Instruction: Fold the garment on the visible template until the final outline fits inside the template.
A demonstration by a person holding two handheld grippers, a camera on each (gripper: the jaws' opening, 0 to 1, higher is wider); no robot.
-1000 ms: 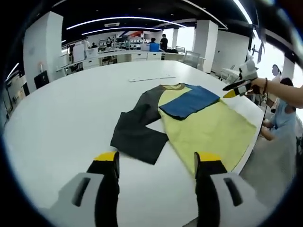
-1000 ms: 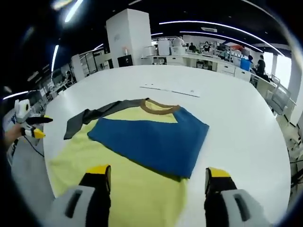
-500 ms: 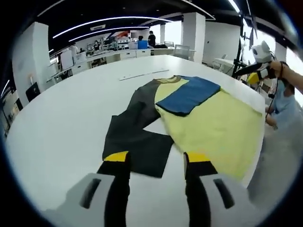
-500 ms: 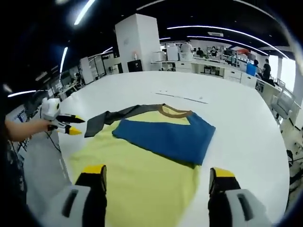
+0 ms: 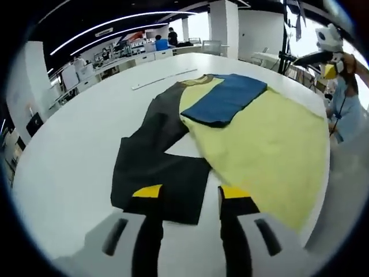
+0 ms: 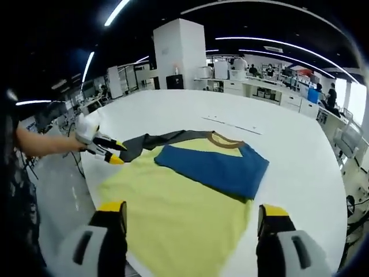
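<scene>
Left gripper view: open left hand-held gripper (image 5: 187, 193) just above garment's (image 5: 230, 133) dark sleeve (image 5: 158, 179).

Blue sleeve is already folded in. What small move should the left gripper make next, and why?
Probably lower the left gripper onto the dark sleeve and close. Its jaws are open just above the cuff, and this sleeve lies spread out beside the yellow body, while the blue sleeve lies across it.

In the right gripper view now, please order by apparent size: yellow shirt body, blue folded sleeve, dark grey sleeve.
1. yellow shirt body, clearly largest.
2. blue folded sleeve.
3. dark grey sleeve, smallest as seen; it lies farther away and partly under the body, so true size is unsure.
</scene>
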